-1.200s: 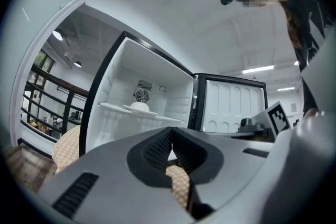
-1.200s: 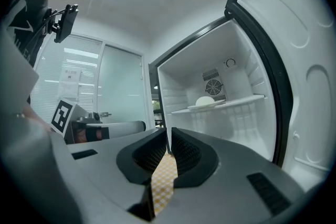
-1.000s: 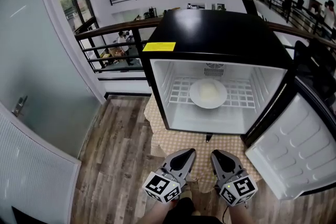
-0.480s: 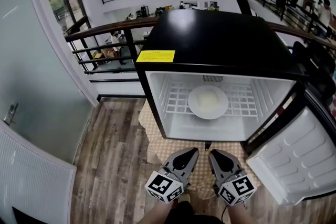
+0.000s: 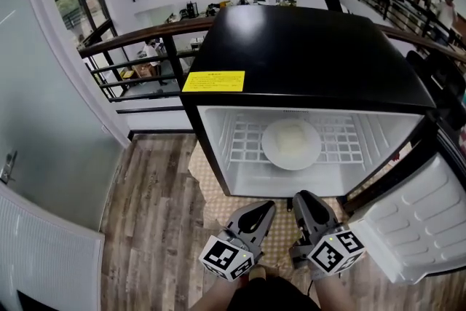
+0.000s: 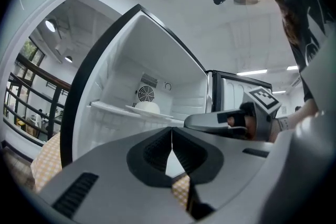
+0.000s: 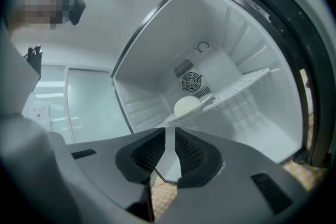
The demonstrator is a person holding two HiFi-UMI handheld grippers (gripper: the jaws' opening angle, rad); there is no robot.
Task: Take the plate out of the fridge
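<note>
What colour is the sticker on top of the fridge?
Yellow sticker, clearest in the head view.

A patterned mat lies on wood floor near a railing.

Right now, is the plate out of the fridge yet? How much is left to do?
Not yet. Done: the fridge door is open wide. In hand: nothing; the left gripper and right gripper are both shut and empty, hovering in front of the fridge. Left to do: reach in, grip the white plate on the wire shelf and bring it out.
</note>
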